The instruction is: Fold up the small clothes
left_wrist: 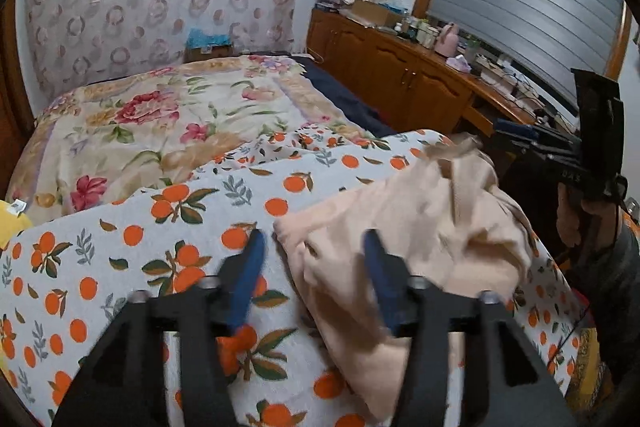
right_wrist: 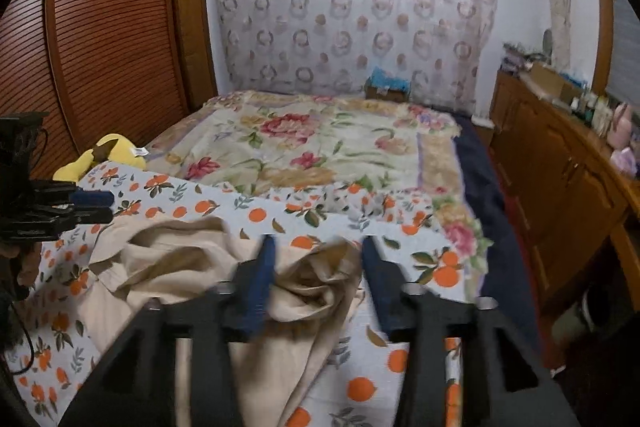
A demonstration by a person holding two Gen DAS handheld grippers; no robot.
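Note:
A crumpled beige garment (left_wrist: 420, 239) lies on the orange-print sheet (left_wrist: 120, 227) at the bed's near end. My left gripper (left_wrist: 314, 247) is open, its blue fingers (left_wrist: 252, 271) spread over the garment's left edge. It holds nothing. In the right wrist view the same garment (right_wrist: 192, 267) lies bunched. My right gripper (right_wrist: 318, 259) is open, with a raised fold of the cloth between its fingers (right_wrist: 262, 287). The right gripper also shows in the left wrist view (left_wrist: 516, 133), and the left gripper in the right wrist view (right_wrist: 100, 205).
A floral quilt (left_wrist: 160, 123) covers the far part of the bed. A yellow plush toy (right_wrist: 108, 151) lies by the louvred wooden doors (right_wrist: 100, 27). A cluttered wooden cabinet (left_wrist: 400, 67) runs along the right. A dark blue sheet (right_wrist: 492, 207) lines the bed's right edge.

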